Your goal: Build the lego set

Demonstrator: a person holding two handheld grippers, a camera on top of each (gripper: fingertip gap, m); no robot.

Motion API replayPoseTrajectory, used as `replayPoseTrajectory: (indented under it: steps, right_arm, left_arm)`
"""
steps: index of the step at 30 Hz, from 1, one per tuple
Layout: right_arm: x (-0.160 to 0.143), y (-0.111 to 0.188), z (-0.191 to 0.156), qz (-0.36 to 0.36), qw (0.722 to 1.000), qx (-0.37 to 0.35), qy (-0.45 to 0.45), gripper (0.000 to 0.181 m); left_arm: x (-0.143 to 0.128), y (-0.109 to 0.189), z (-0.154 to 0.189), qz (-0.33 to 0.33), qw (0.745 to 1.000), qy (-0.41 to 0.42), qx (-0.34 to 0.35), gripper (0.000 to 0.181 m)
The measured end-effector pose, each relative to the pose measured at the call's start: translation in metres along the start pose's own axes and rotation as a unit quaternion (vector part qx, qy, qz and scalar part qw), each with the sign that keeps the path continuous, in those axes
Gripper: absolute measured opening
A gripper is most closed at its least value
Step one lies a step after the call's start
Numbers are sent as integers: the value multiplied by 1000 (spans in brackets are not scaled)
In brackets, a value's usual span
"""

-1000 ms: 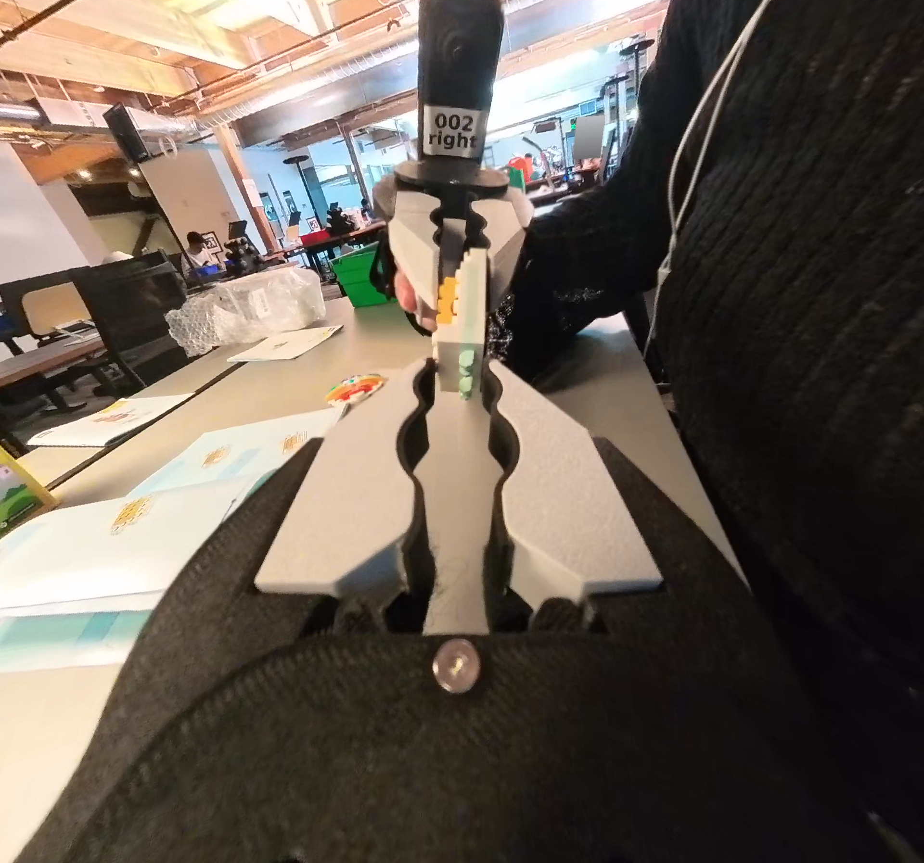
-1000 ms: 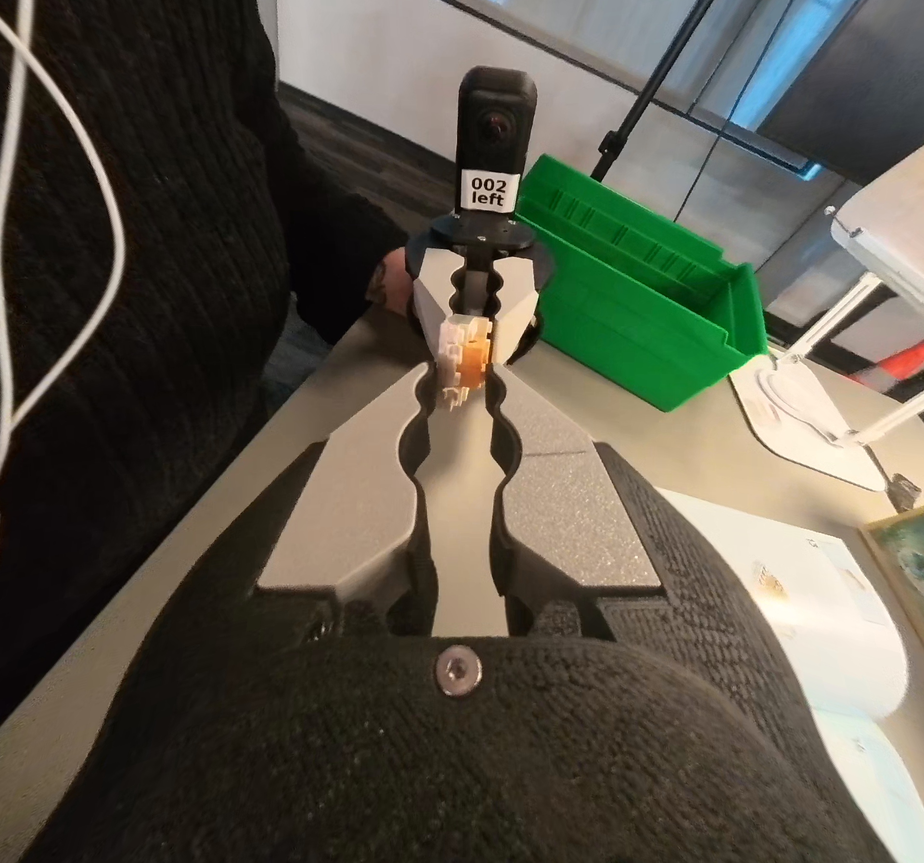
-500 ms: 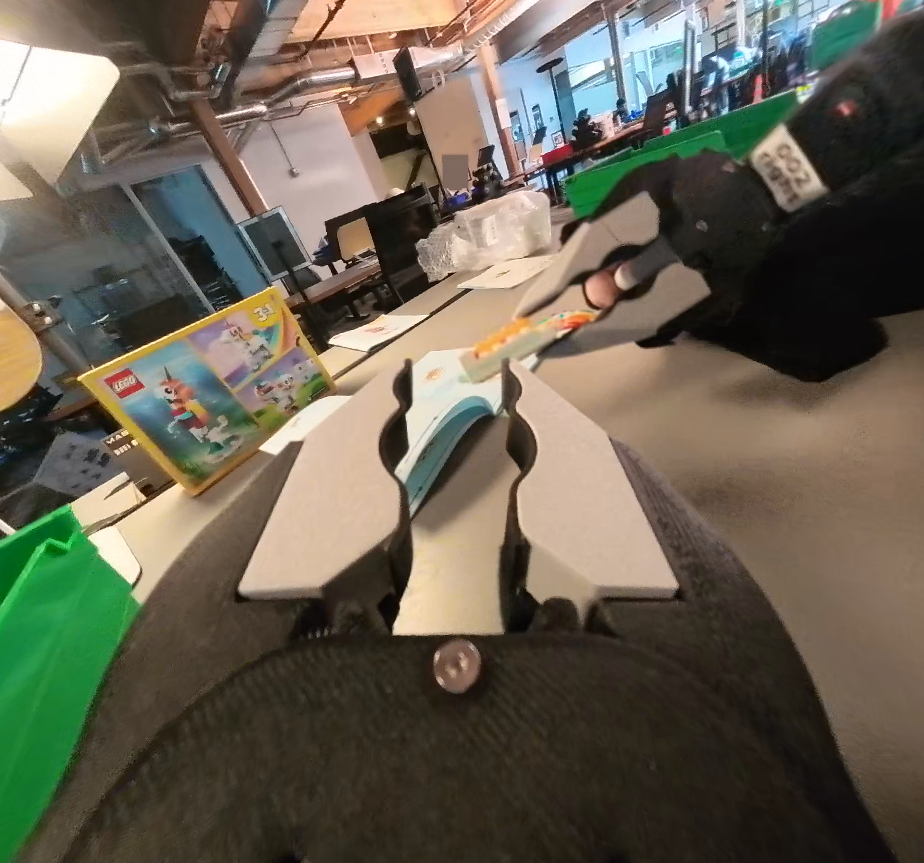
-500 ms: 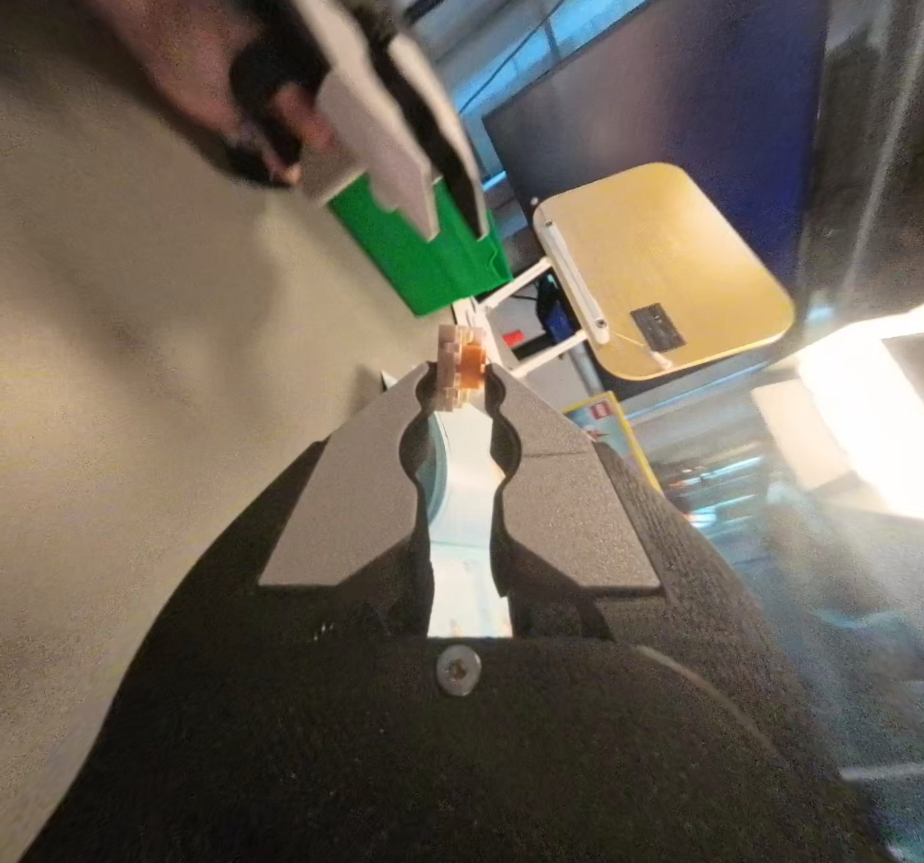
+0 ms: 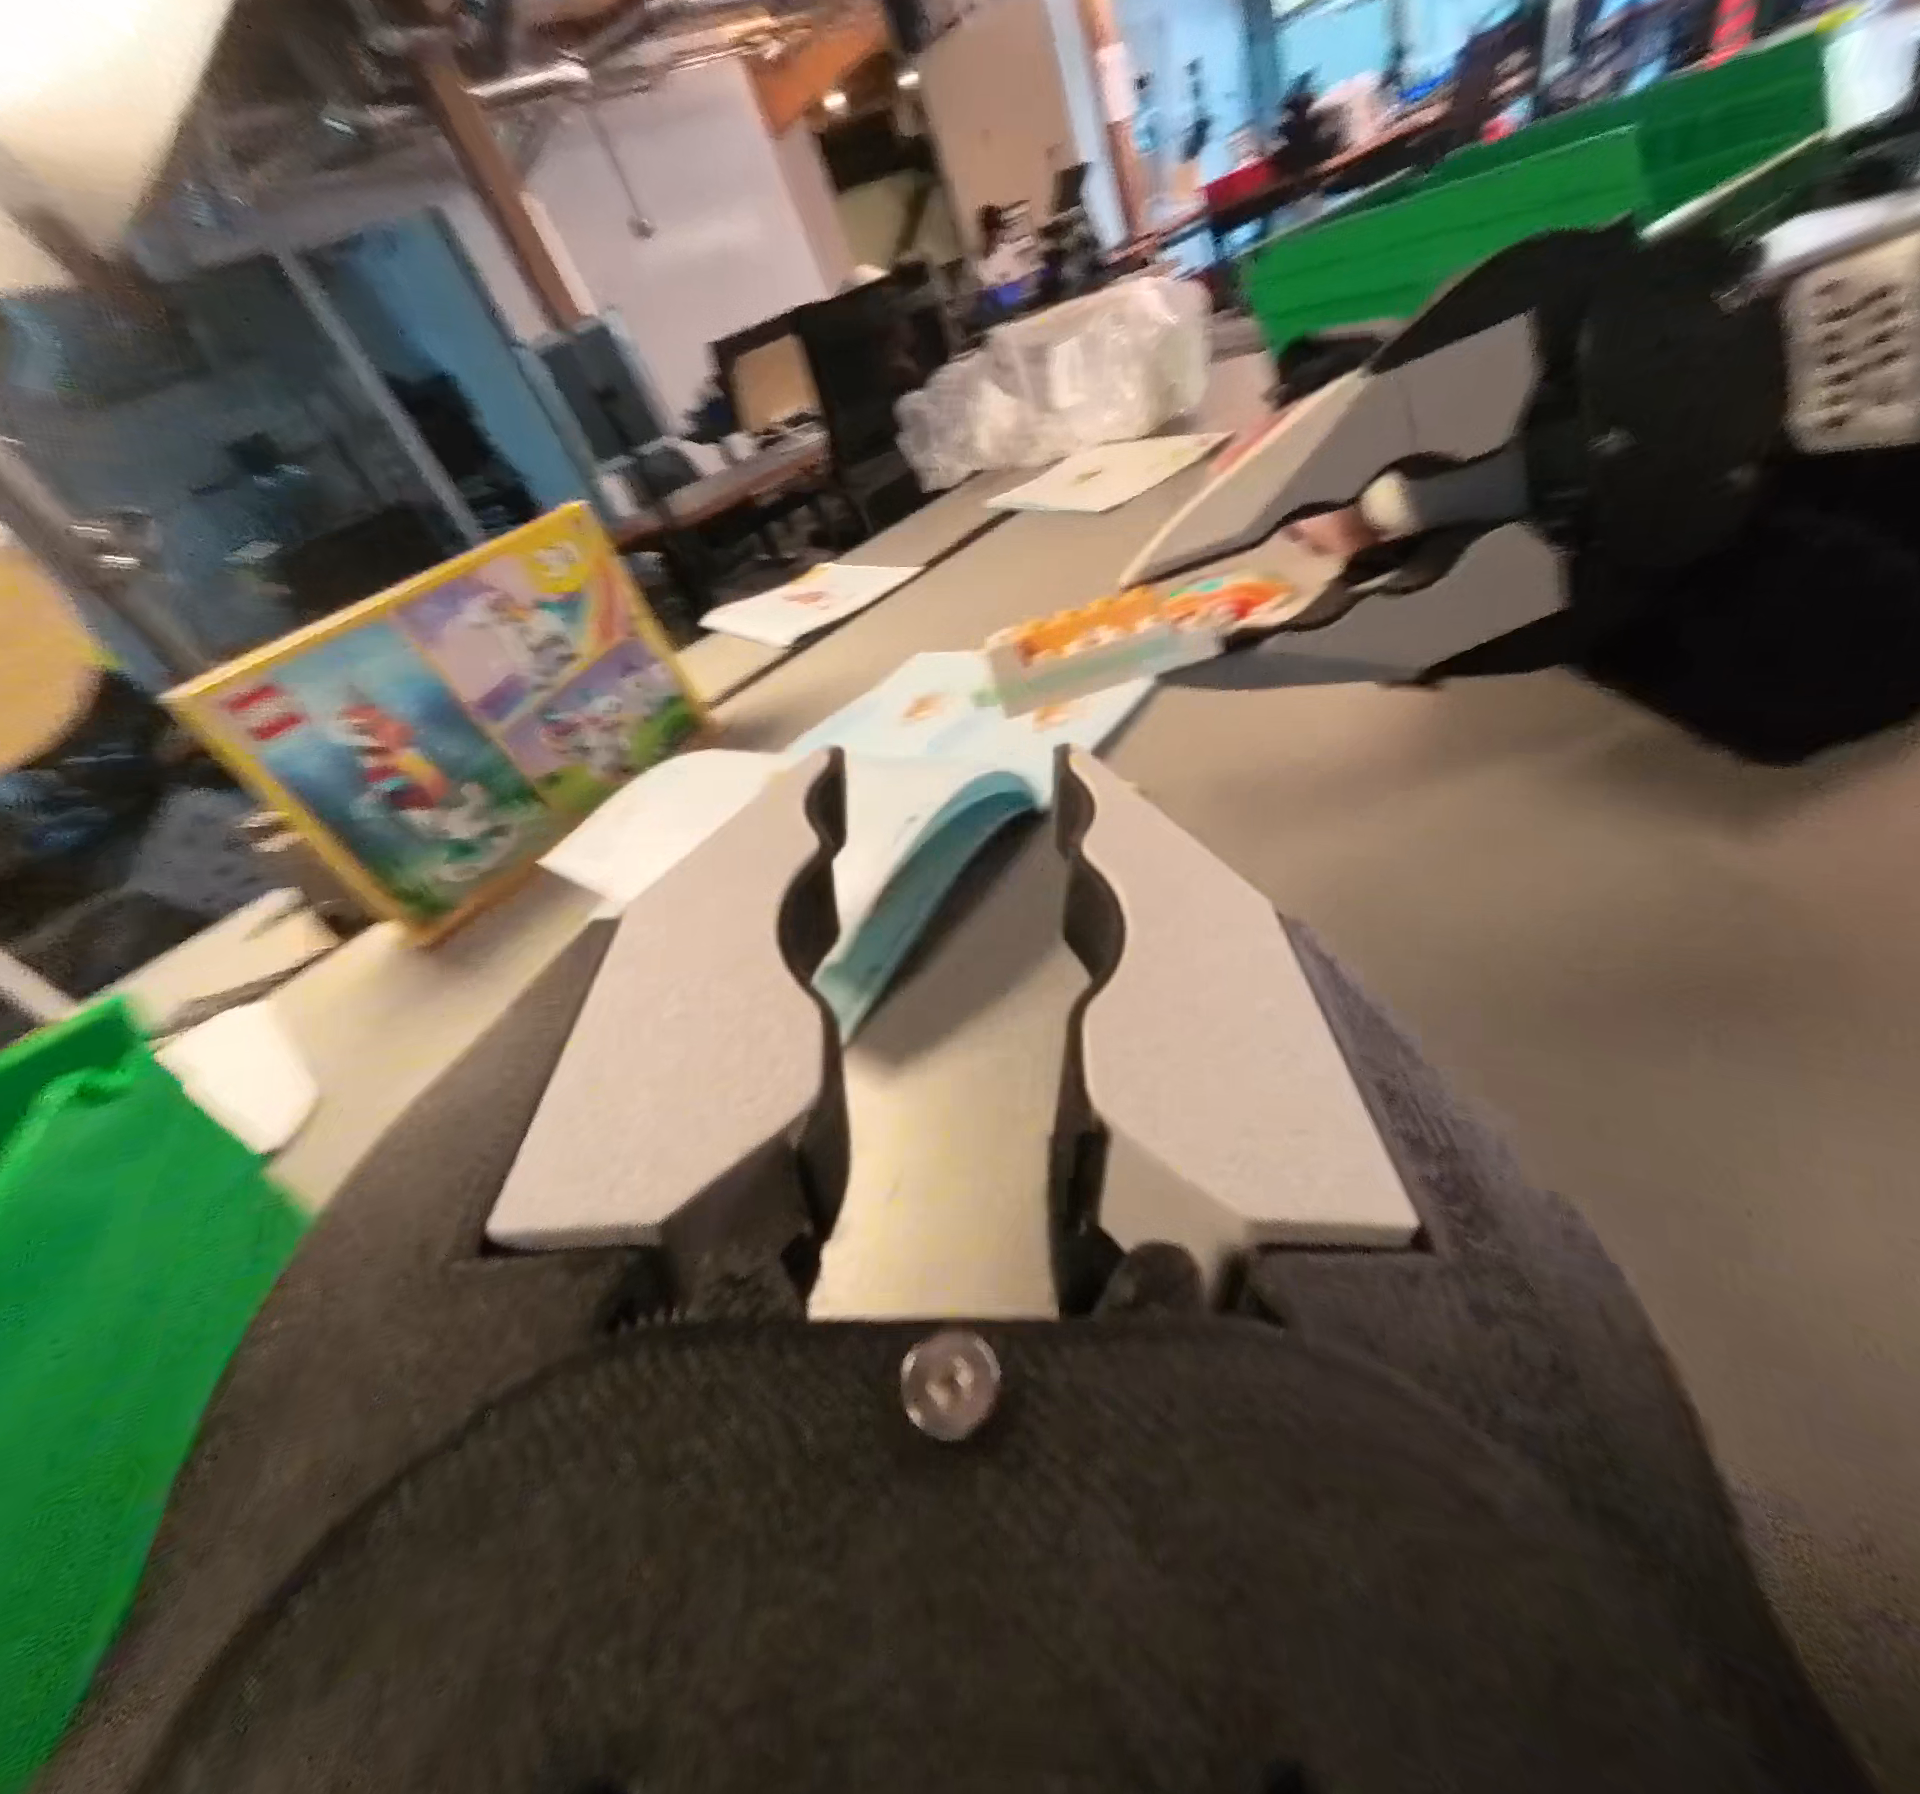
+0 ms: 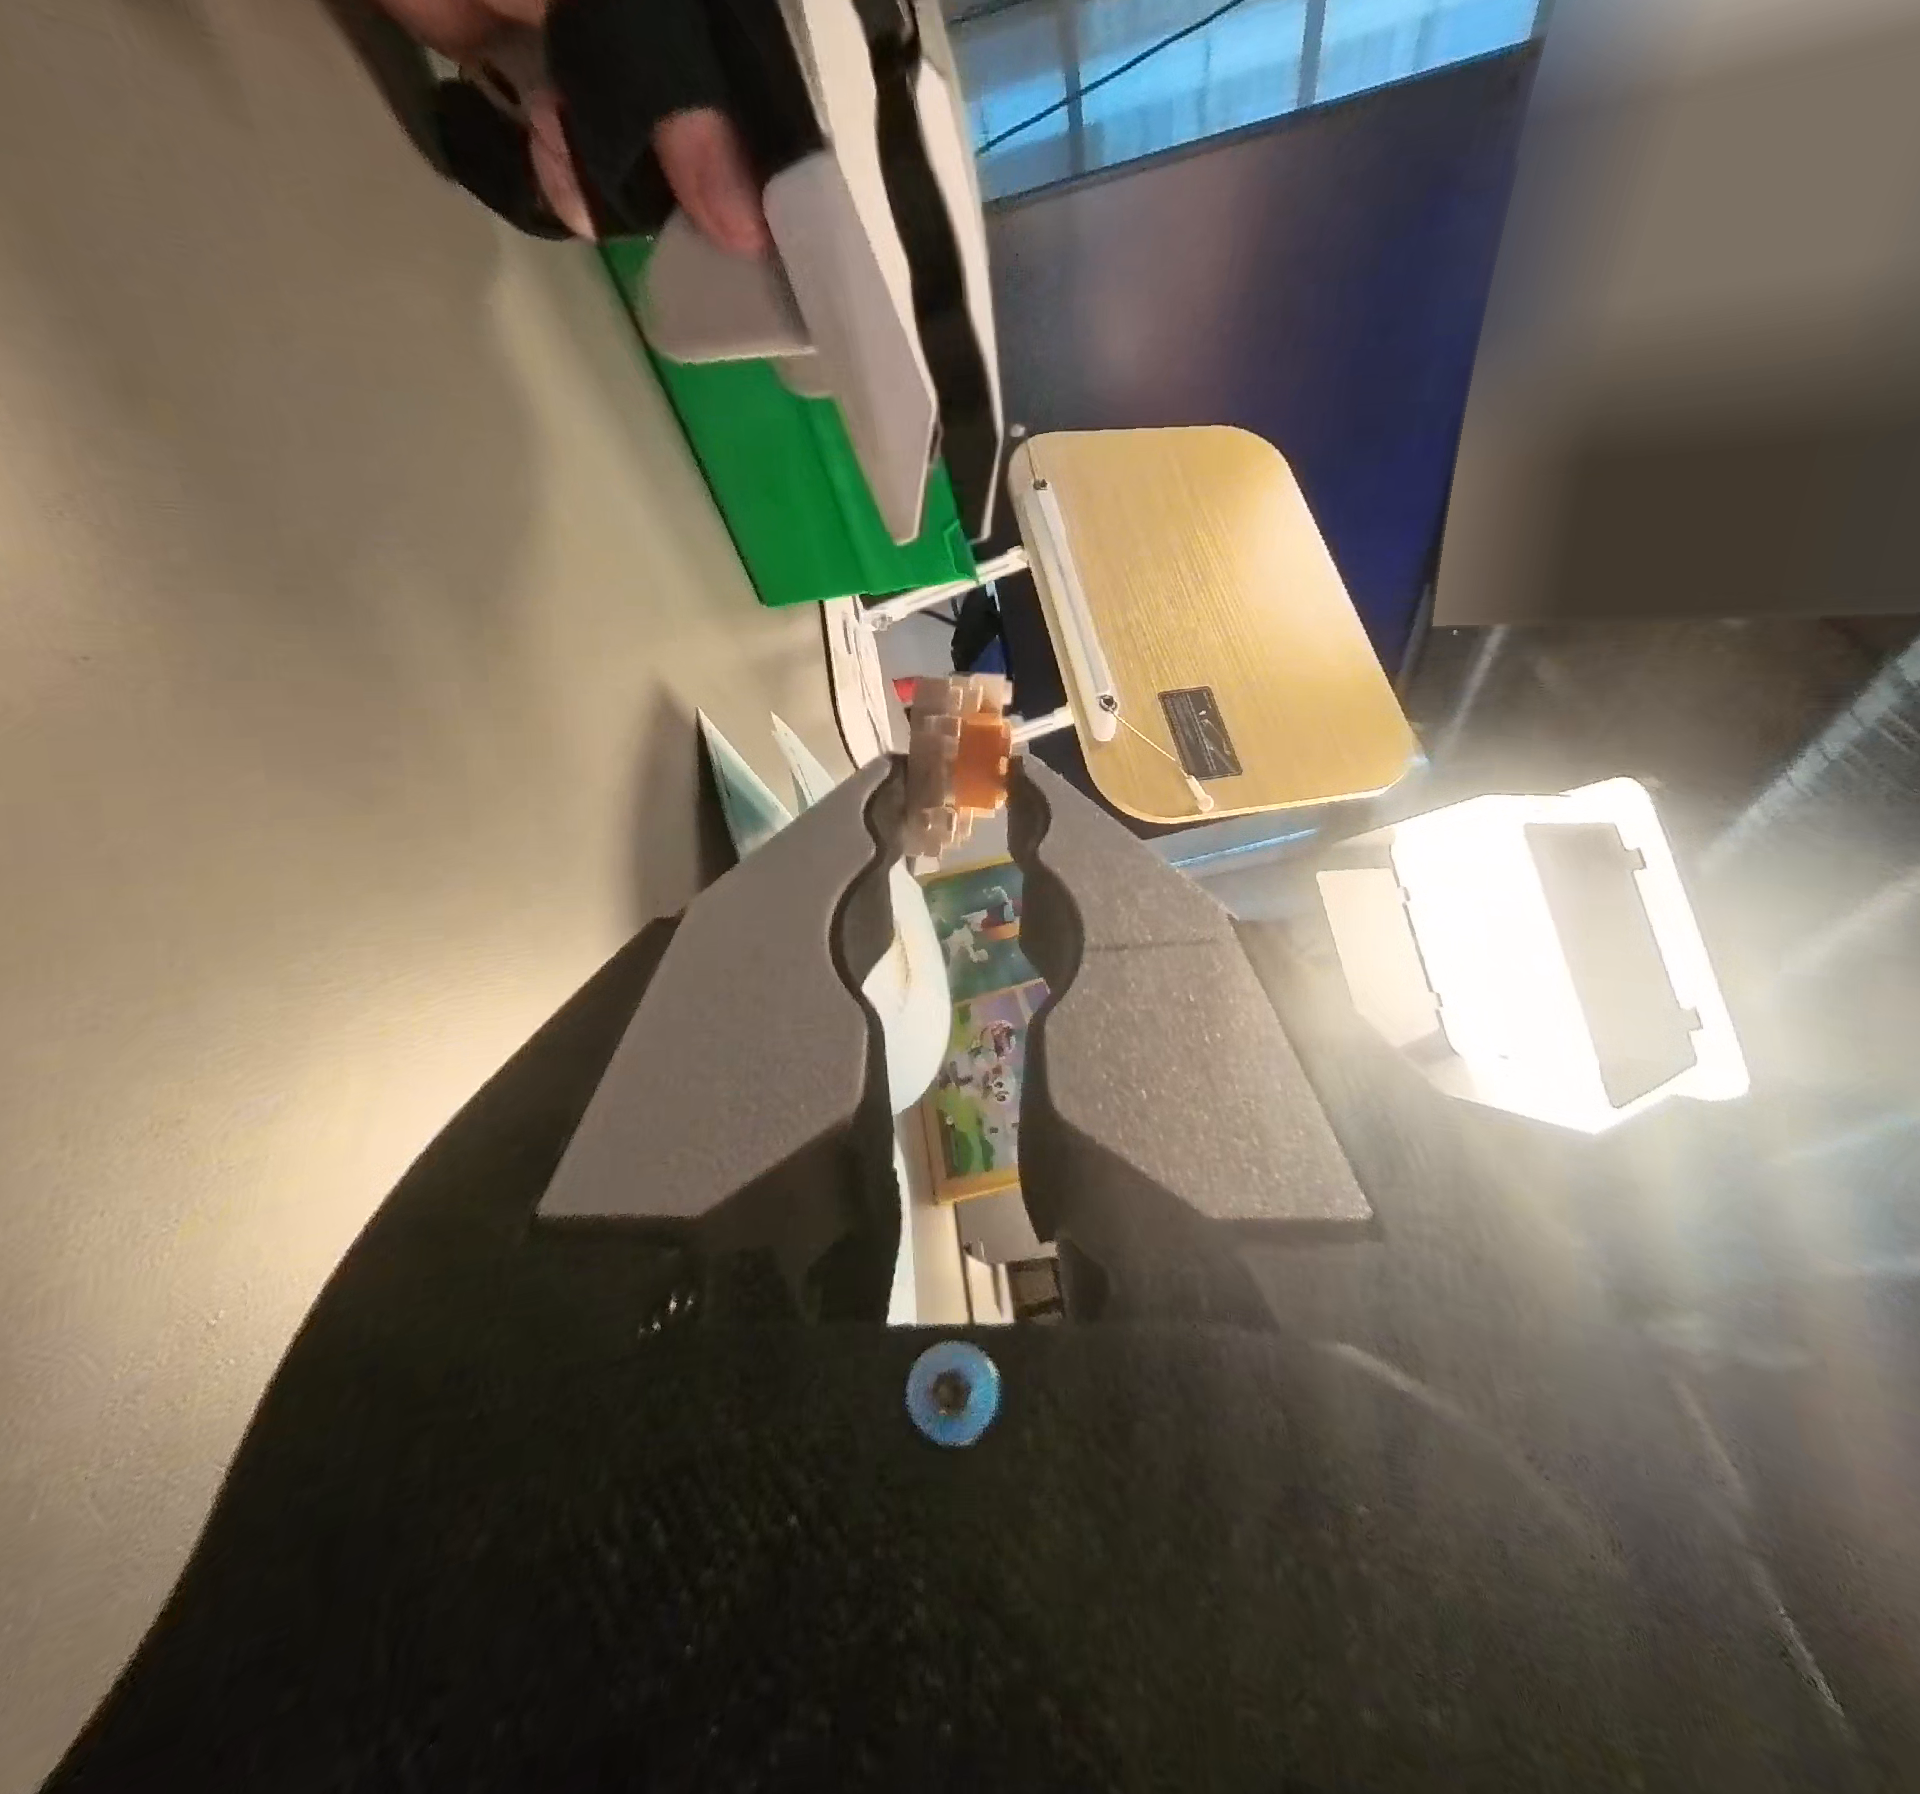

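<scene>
My right gripper point(image 6: 956, 780) is shut on a small lego assembly point(image 6: 958, 757) of white and orange bricks and holds it in the air above the table. The view is rolled on its side. In the left wrist view the same assembly point(image 5: 1101, 655) sticks out of the right gripper point(image 5: 1195, 617) at the upper right, over the open instruction booklet point(image 5: 935, 835). My left gripper point(image 5: 951, 768) is open and empty, low over the table, a short way from the assembly. It also shows in the right wrist view point(image 6: 862, 310), held by a hand.
The grey table point(image 5: 1507, 913) carries the yellow lego box point(image 5: 436, 716) at the left, a green bin point(image 5: 83, 1329) at the near left and loose sheets and a plastic bag point(image 5: 1060, 383) farther back. A green bin point(image 6: 800, 508) and a lit lamp point(image 6: 1538, 955) show beyond. Left tips to right tips: about 6 cm.
A second ago both grippers held the assembly between them. The left gripper has let go and drawn away; the right gripper keeps the assembly and has rolled sideways.
</scene>
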State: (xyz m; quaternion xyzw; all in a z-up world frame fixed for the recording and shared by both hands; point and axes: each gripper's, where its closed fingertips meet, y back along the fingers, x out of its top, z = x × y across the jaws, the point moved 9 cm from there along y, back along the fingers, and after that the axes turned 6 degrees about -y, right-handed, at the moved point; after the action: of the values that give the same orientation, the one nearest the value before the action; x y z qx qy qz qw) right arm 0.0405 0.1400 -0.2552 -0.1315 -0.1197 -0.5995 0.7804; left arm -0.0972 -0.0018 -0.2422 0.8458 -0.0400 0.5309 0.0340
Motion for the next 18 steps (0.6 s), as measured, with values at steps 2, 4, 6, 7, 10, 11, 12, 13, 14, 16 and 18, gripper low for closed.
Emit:
replayPoseTrajectory:
  steps: [2,4,6,7,10,11,12,13,14,16,18]
  right_arm:
    - [1,3,0,8,1000,1,1,18]
    - [1,4,1,12,1000,-1,0,17]
    - [0,3,1,6,1000,-3,5,17]
    - [0,3,1,6,1000,-5,7,18]
    - [2,3,1,9,999,-22,24,16]
    - [3,3,0,9,999,-22,31,18]
    - [3,2,-1,8,999,-20,37,18]
    - [3,2,-2,5,999,-16,43,18]
    - [3,1,-5,4,999,-6,47,16]
    - [3,1,-11,1,998,40,42,16]
    - [2,0,-18,-11,996,88,33,17]
  left_arm:
    - [6,-4,7,25,999,29,-21,45]
    - [11,-9,12,37,999,25,-13,46]
    - [12,-13,16,28,1000,8,-5,48]
    - [12,-14,18,24,1000,3,-10,49]
    - [12,-14,18,26,999,16,-22,55]
    - [12,-13,17,32,999,26,-23,55]
    - [12,-12,15,38,998,35,-22,56]
    - [12,-11,13,42,998,43,-18,56]
    - [12,-10,11,47,998,46,-11,56]
    - [12,-6,8,56,997,46,11,54]
    - [12,-3,4,56,997,46,35,52]
